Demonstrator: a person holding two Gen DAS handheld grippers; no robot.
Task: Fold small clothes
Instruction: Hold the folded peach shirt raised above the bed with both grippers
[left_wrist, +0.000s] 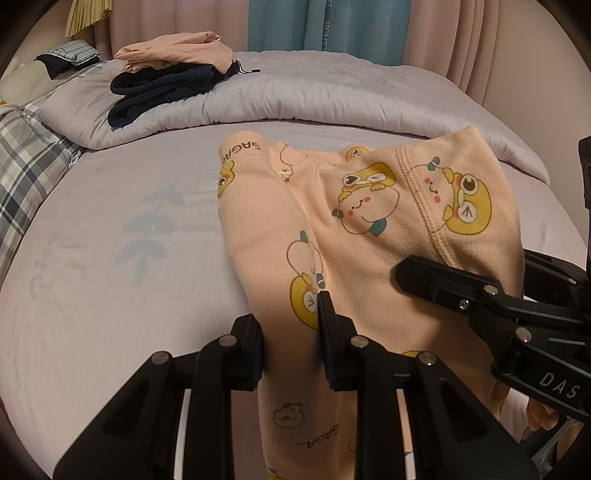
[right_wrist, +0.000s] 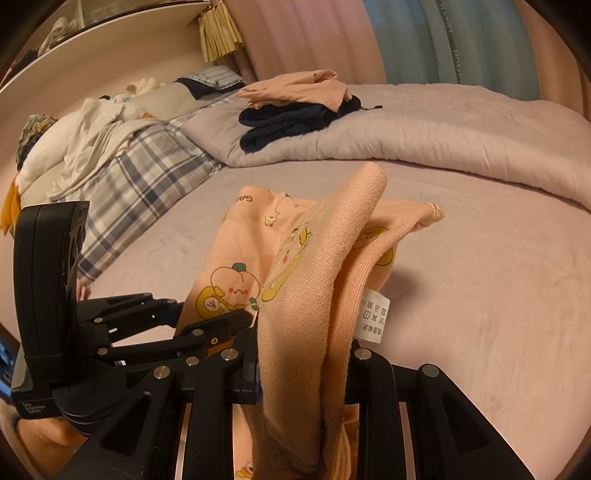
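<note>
A small peach garment with yellow cartoon prints (left_wrist: 354, 229) lies partly on the lilac bed sheet (left_wrist: 110, 240), its near end lifted. My left gripper (left_wrist: 291, 332) is shut on a fold of the garment. My right gripper (right_wrist: 303, 365) is shut on another bunched part of the garment (right_wrist: 314, 280), with a white care label (right_wrist: 373, 314) hanging beside it. The right gripper also shows in the left wrist view (left_wrist: 461, 291) at the right, against the cloth. The left gripper shows in the right wrist view (right_wrist: 177, 325) at the left, beside the garment.
A folded peach garment on dark navy clothes (left_wrist: 173, 74) sits on the rolled lilac quilt (left_wrist: 332, 99) at the back. A plaid blanket (right_wrist: 140, 184) and white bedding (right_wrist: 85, 140) lie at the left. Curtains (left_wrist: 332, 22) hang behind the bed.
</note>
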